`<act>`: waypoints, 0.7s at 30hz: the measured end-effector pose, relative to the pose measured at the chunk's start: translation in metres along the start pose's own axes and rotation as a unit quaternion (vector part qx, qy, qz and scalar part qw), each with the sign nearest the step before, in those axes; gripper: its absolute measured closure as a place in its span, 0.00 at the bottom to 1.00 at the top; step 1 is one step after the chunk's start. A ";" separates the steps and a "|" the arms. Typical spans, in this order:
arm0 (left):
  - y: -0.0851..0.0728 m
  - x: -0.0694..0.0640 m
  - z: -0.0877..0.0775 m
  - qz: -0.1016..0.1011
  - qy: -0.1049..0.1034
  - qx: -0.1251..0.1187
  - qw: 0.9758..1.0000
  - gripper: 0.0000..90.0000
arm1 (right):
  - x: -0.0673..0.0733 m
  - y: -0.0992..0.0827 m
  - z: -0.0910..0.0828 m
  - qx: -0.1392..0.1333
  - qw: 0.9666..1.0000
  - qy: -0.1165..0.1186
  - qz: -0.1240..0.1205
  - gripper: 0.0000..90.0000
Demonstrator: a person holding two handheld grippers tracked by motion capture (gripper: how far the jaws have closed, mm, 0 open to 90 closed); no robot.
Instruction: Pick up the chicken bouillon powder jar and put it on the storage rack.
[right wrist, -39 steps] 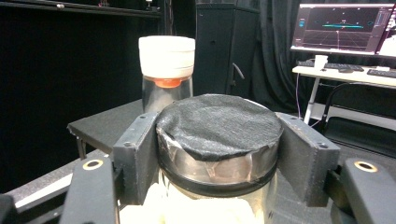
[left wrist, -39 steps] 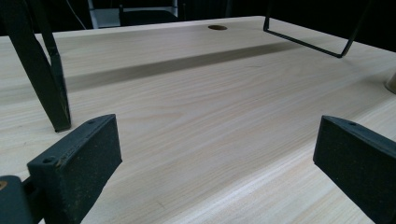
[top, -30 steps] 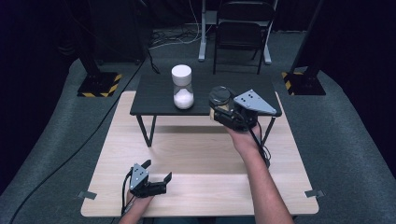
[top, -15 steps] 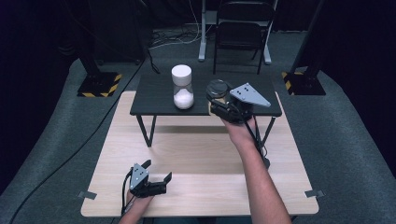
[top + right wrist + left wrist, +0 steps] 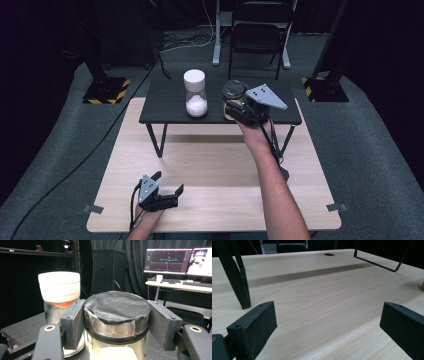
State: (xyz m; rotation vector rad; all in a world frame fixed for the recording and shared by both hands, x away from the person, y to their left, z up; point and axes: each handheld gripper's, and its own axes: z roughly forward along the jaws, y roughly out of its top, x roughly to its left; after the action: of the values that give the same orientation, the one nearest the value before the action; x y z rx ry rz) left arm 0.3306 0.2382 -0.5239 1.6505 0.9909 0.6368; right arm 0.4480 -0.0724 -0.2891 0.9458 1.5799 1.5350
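Observation:
My right gripper [image 5: 235,103] is shut on a glass jar with a dark lid [image 5: 233,90] that holds a pale powder, at the right half of the small black table [image 5: 165,107]. In the right gripper view, both pads press the jar [image 5: 117,307] just under its lid. A second jar with a white lid [image 5: 195,93] stands close to its left and appears right behind my left pad [image 5: 59,287]. I cannot tell whether the held jar rests on the table. My left gripper [image 5: 168,182] lies open on the wooden table [image 5: 220,165] near its front edge, its jaws [image 5: 328,322] wide apart around bare wood.
The black table's thin legs [image 5: 156,141] stand on the wooden table's far half. Behind are a black chair [image 5: 260,35] and stands with hazard-striped bases [image 5: 106,90]. A cable [image 5: 75,170] runs across the grey floor at the left. Monitors on a desk [image 5: 175,262] stand in the distance.
My right gripper has carried the dark-lidded jar leftward along the black table, nearer the white-lidded jar. The left gripper has stayed put.

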 end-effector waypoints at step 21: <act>0.000 -0.001 0.000 0.004 -0.003 0.000 1.000 0.01 | -0.002 -0.008 0.022 0.019 1.000 -0.005 0.015 0.38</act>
State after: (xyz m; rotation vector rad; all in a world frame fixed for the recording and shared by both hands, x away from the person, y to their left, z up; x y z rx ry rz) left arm 0.3302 0.2378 -0.5239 1.6555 0.9802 0.6376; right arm 0.4686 -0.0640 -0.2979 1.0001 1.6006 1.5235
